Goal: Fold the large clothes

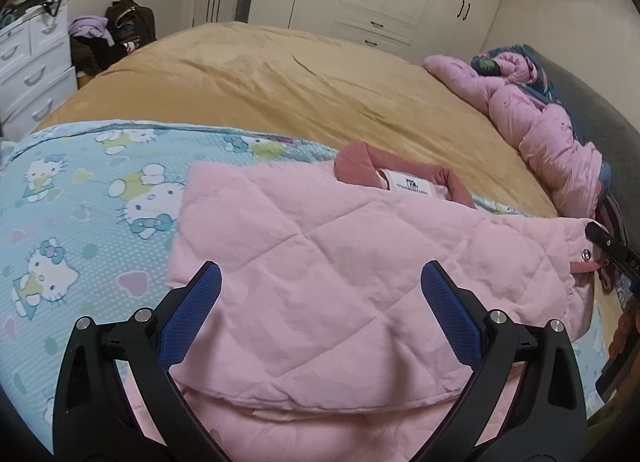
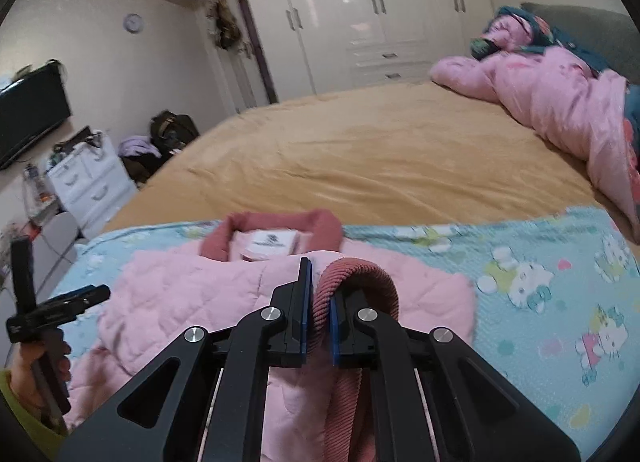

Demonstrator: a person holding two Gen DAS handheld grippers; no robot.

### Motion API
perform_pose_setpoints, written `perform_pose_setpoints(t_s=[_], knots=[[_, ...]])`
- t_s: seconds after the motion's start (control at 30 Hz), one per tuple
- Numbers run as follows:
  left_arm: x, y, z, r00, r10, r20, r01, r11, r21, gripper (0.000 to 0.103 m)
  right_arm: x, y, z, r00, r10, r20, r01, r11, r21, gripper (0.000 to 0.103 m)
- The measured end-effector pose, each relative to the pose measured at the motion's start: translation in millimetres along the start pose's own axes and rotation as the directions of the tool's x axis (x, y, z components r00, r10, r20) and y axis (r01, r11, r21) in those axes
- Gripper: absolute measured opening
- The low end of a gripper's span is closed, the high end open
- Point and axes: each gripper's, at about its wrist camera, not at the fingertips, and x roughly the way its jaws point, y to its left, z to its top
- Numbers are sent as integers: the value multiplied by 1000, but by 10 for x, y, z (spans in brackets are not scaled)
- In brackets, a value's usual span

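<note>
Jacket (image 1: 320, 262): pink quilted, flat on bed (image 1: 280, 82), collar far. Right gripper (image 2: 319, 302) jaws clamped on ribbed cuff (image 2: 352, 282); left gripper (image 1: 320, 302) jaws apart over hem, nearer body.

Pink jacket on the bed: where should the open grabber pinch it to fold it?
Probably the near bottom hem of the pink jacket, coming from the front edge of the bed. The jacket lies flat, collar far away, and the hem's loose edge sits just below the open left gripper, easy to pinch.
</note>
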Motion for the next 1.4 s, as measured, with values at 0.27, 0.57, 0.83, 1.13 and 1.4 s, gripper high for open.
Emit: perform_pose_setpoints(t_s=[0.27, 0.57, 0.83, 1.13, 1.4], knots=[[311, -61, -125, 996, -14, -91, 17, 1000, 24, 93, 47, -87, -123, 999, -38, -25, 39, 999, 30, 7], [545, -93, -286, 988, 40, -152, -26, 995, 94, 93, 84, -27, -145, 995, -69, -69, 73, 996, 54, 14], [605, -40, -300, 987, 32, -158, -19, 996, 84, 94, -253, 121, -231, 984, -178, 29, 176, 982, 64, 69], [647, -42, -312, 986, 30, -163, -14, 995, 100, 94, 89, 859, -326, 993, -84, -82, 68, 981, -179, 85], [665, 5, -352, 986, 24, -163, -5, 993, 116, 94, 545, 1058, -533, 969, -145, -202, 85, 956, -281, 90]])
